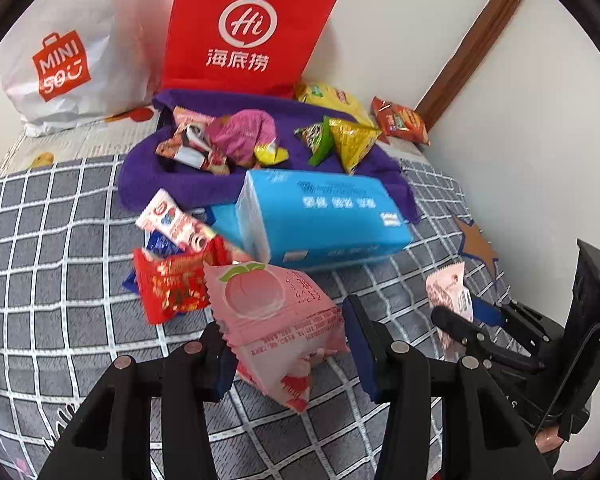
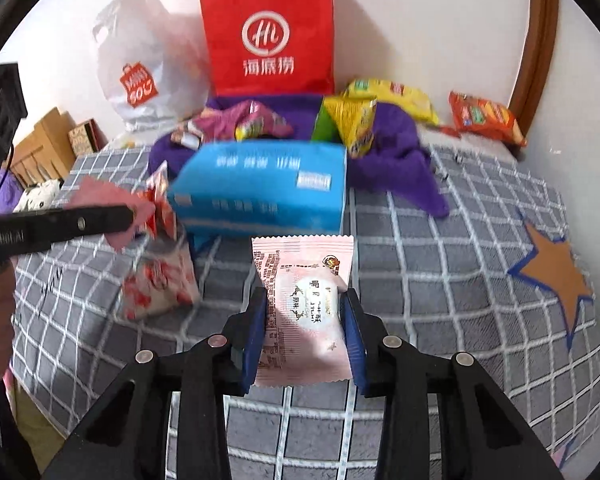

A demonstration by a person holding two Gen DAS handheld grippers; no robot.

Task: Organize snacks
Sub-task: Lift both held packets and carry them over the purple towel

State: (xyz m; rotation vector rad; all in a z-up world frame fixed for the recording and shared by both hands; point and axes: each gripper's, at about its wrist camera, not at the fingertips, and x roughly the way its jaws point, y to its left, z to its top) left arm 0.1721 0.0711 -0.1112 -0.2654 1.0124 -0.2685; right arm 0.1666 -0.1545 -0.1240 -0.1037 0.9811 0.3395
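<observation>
My left gripper (image 1: 284,320) is shut on a pink peach snack packet (image 1: 268,304), which hangs just above the grey checked bedspread (image 1: 52,240). My right gripper (image 2: 304,296) is shut on a pale pink snack packet (image 2: 304,276), its blue pads pressing both sides. In the left wrist view the right gripper (image 1: 468,314) shows at the right with that packet (image 1: 446,288) sticking up from it. In the right wrist view one of the left gripper's fingers (image 2: 60,226) reaches in from the left. More snacks lie on a purple towel (image 1: 172,188) further back.
A blue tissue pack (image 1: 324,216) lies mid-bed in front of the towel. A red packet (image 1: 172,288) and a white-red one (image 1: 172,220) sit left of it. A red paper bag (image 1: 248,28) and a white plastic bag (image 1: 72,60) stand against the wall. Yellow (image 2: 392,100) and orange (image 2: 484,116) bags lie at the back right.
</observation>
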